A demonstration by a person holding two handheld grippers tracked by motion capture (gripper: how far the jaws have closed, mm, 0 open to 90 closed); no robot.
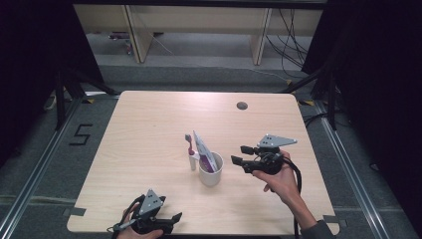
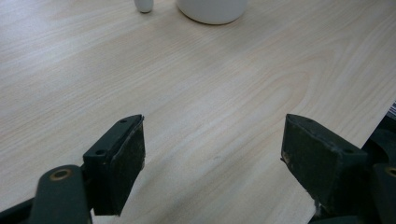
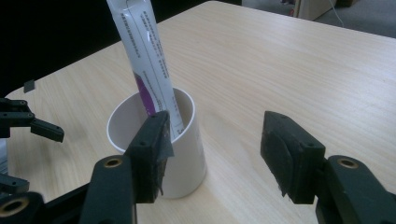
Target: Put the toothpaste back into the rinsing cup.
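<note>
Left claw [image 1: 169, 219]: nearest the camera in the high view, at the near edge of the tabletop [image 1: 149, 129], held in a hand; jaws wide apart with bare wood between them, as the left gripper view confirms.

Toothbrush [image 1: 190, 149]: pink and white, standing upright just left of the cup, at mid tabletop.

Toothpaste tube [image 1: 205, 152]: white with purple print, standing in the cup and leaning against its rim, upper end tilted away to the left.

Cup [image 1: 211, 173]: white, upright, mid tabletop, touching neither claw.

Right claw [image 1: 238, 155]: held in a hand just right of the cup, pointing toward it; jaws parted, nothing between the pads. In the right gripper view the cup [image 3: 182, 154] and tube [image 3: 144, 60] stand just beyond one jaw.
</note>
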